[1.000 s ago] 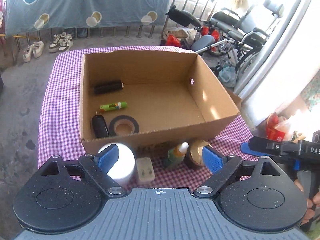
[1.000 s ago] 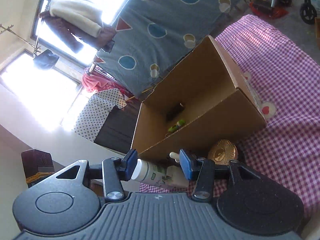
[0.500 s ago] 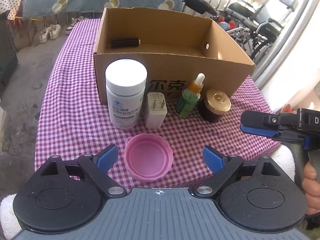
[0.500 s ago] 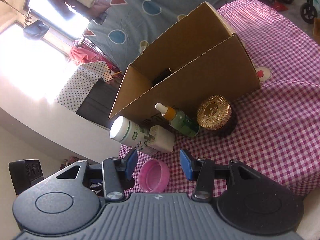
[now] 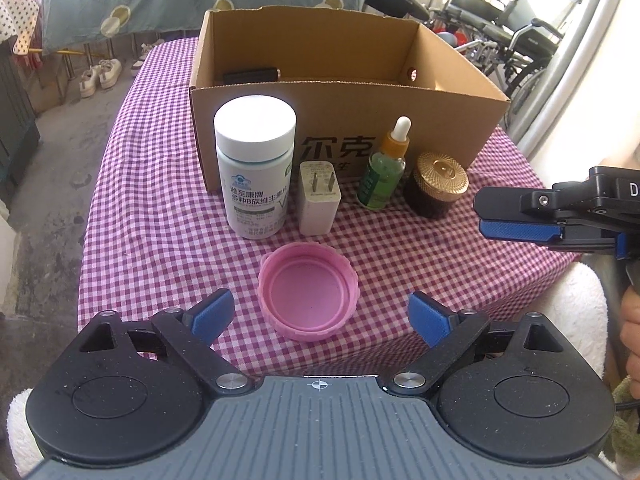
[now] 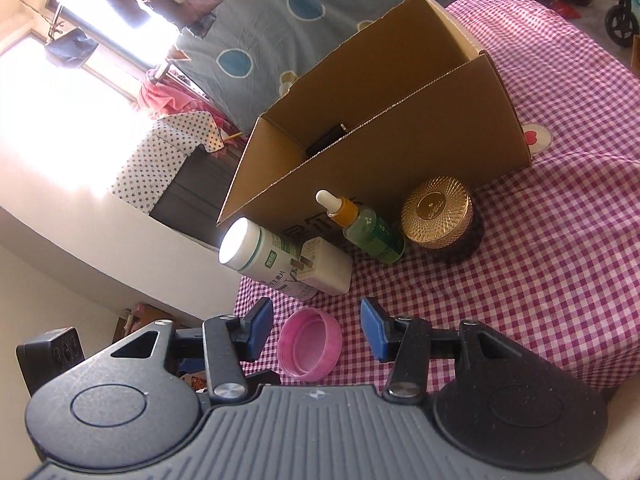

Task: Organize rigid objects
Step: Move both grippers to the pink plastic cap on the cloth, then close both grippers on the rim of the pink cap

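On the purple checked cloth a pink lid (image 5: 308,296) lies upside down near the front edge. Behind it stand a white pill bottle (image 5: 256,168), a white plug charger (image 5: 320,204), a green dropper bottle (image 5: 386,168) and a gold-lidded jar (image 5: 438,184), lined up against the cardboard box (image 5: 344,120). My left gripper (image 5: 320,314) hovers just short of the lid, its jaws wide and opening, nothing between the pads. My right gripper (image 6: 317,328) is open at half width, empty, facing the pink lid (image 6: 310,344) from the right. It also shows in the left wrist view as the right gripper (image 5: 516,216).
A black cylinder (image 5: 250,76) lies inside the box. White towelling (image 5: 580,300) covers the table's near right corner. A hand (image 5: 632,320) holds the right gripper's handle. Wheelchairs (image 5: 512,32) stand beyond the table; shoes (image 5: 96,76) sit on the floor at left.
Both grippers came down from above the box to a low spot in front of it. The pink lid came into view. In the last half second little has shifted.
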Demonstrator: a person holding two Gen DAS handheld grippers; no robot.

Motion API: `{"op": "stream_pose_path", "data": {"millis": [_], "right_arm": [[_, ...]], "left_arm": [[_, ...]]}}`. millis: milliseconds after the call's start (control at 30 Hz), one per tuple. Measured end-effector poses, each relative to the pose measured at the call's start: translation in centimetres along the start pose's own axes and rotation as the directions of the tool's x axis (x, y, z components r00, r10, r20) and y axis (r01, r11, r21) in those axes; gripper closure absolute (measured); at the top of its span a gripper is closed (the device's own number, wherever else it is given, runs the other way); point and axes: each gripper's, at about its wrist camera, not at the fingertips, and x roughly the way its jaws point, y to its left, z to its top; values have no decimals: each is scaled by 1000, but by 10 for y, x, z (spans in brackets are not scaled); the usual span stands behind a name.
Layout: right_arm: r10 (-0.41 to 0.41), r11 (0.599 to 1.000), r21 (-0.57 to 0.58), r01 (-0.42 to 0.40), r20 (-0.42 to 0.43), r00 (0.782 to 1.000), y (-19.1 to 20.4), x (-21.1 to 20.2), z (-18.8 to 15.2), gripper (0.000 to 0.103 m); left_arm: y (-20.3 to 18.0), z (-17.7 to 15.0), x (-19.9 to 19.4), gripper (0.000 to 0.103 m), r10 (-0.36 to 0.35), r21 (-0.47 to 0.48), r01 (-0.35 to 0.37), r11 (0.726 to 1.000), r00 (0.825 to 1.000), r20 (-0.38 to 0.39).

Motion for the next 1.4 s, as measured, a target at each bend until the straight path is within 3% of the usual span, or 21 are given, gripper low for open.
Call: {"op": "stream_pose_path", "data": {"millis": [433,667,800,1133,1400], "right_arm": [[-17,999,-47,14,-74,997,10,35,-5,52],[-58,991,-130,42,-115,992,22,69,-11,53],[-80,984,-169,56,-142,987,24,87,-15,58],[-125,974,-209,87,-175,977,19,108,-20,76],[-156,961,-253,115,-147,977,21,106,-22,89]], "left_arm": [[-4,-15,23,6,72,94,-68,993,997,-40],[-2,-11,45,9,65,113,-58,992,996,-62],[-5,-10,57,20,79,135,-69,988,994,-73],[-13,-10,61,23,70,154,-62,986,997,-45],[-13,-9,58,30,72,144,-67,987,997,-28]]}}
